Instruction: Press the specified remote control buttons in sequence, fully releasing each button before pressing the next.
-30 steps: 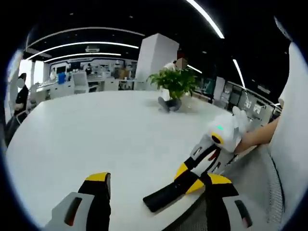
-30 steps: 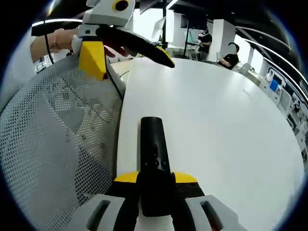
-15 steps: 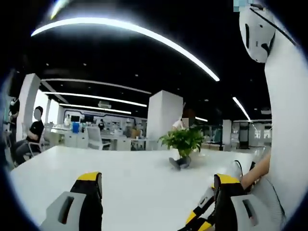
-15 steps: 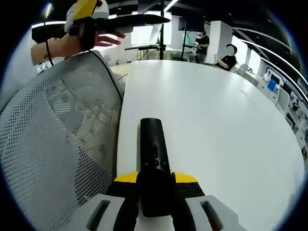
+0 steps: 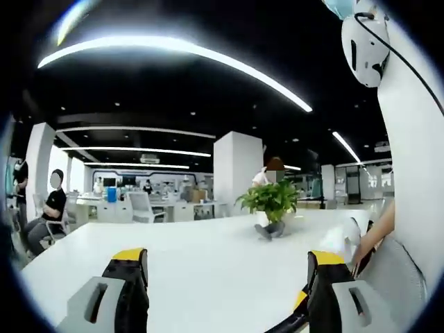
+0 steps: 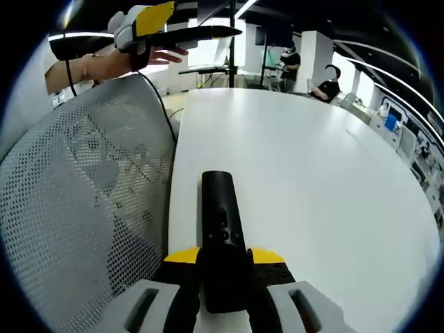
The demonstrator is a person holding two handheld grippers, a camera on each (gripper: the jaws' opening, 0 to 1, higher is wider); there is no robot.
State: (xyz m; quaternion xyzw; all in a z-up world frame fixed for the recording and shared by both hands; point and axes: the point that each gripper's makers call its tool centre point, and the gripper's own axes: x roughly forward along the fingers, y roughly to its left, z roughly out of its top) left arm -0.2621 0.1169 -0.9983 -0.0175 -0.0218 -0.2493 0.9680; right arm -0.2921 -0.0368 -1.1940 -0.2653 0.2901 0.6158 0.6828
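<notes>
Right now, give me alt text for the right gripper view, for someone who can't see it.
The right gripper is shut on a black remote control lying on a white table beside a grey mesh chair back. At the top, a hand holds the left gripper raised above the table.

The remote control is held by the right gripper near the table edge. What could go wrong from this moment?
1. The remote control is clamped at its near end by the right gripper; a press far forward may tip or slip it.
2. It lies near the table edge beside a mesh chair back, so it could slide off.
3. The left gripper is raised high and pointed away, so its press may land badly.
</notes>
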